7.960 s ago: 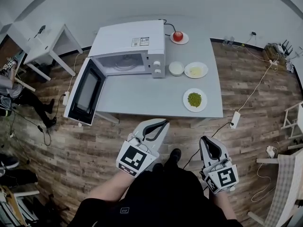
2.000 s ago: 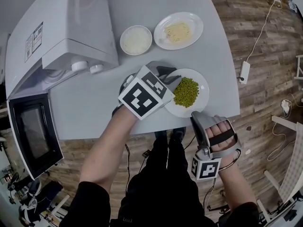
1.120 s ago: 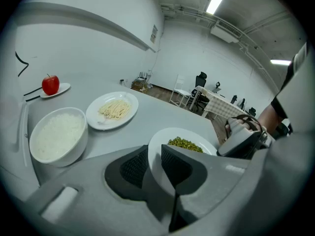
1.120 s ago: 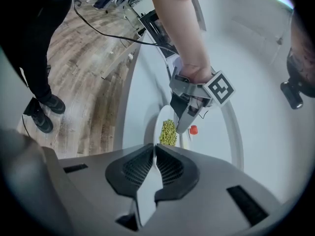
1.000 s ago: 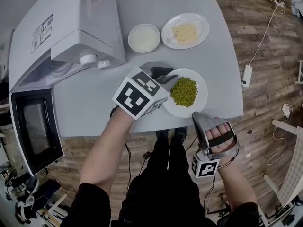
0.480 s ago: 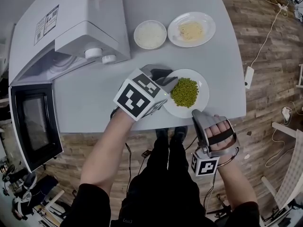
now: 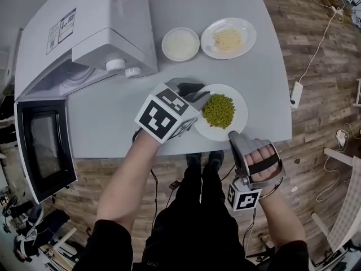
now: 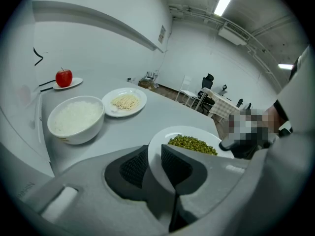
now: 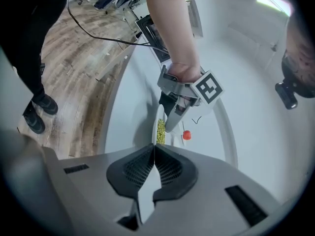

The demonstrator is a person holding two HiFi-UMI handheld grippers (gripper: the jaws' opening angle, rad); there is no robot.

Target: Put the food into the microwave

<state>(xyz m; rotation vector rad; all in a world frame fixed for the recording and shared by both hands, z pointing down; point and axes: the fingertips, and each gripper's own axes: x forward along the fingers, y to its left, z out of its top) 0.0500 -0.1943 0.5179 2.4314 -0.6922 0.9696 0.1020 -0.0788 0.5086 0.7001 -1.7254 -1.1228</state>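
- Green peas [image 7: 218,110] heaped on a round white ceramic plate [image 7: 240,103] are now held from two sides. The right claw [image 9: 154,147] has just closed, its black ribbed pads together at the plate's near rim. The rim's edge runs straight into the seam between the pads, and I read that as a pinch on the rim.
- The left claw [image 8: 155,154] is clamped on the opposite rim, the white edge filling the gap between its pads, with the peas just beyond.
- Plate and both hands sit where they were a second ago. The plate rests flat on the grey bench [image 7: 113,123], near its front edge, not yet lifted.
- With both grips made, the lift looks like the next step. It should stay level so the loose peas do not roll off.
- Further out, the boxy white microwave [image 7: 90,33] stands on the same bench, well apart from the plate. Its dark-windowed door [image 7: 45,151] is swung wide open.
- A white bowl of rice [image 7: 180,43] and a white plate of pale shreds [image 7: 228,38] lie behind, untouched.
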